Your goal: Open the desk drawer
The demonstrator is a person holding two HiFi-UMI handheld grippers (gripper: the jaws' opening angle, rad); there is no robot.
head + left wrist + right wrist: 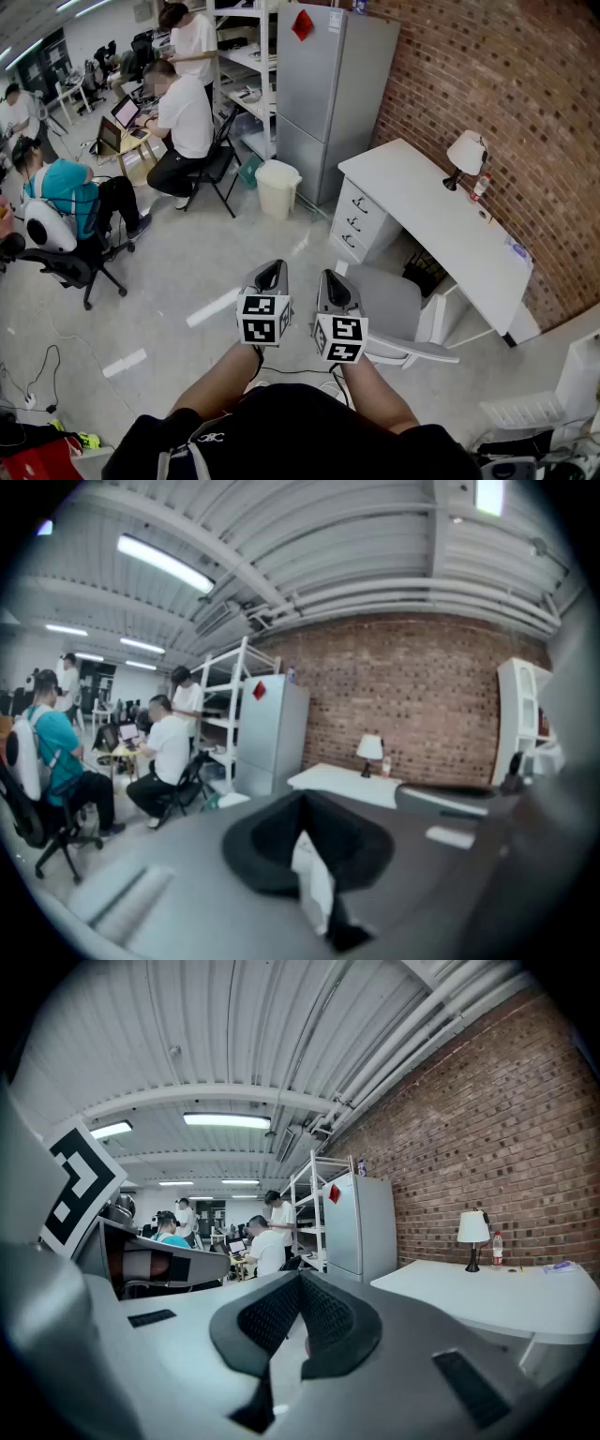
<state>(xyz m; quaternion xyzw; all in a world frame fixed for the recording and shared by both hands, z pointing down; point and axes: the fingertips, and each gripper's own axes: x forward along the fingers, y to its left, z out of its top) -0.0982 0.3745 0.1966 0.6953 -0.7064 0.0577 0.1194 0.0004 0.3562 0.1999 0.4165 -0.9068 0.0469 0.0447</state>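
— Red brick wall (487,84) fills the upper right of the head view, and the white worktop (441,216) runs slantwise along it. Where is there room to move?

— The grey floor (187,272) lies open across the middle and left of the frame. A grey chair (394,305) stands at the worktop's near edge, just right of the tools. The drawers (361,217) sit under the worktop's left end, three fronts stacked and shut, facing that open floor. A pale bin (278,187) and a grey fridge (323,94) stand near them, up and to the left.

— And the tools?

— The left tool (272,274) and right tool (335,284) hang side by side at lower centre, well apart from the drawers. In its own view the left tool's jaws are together with nothing between them. The right tool's jaws meet the same way, also empty.

— Anything along the worktop's far edge?

— A lamp (466,155) with a small bottle (481,186) just beside it, close to the brick. Seated people (183,112) are at the upper left, well apart from the worktop.
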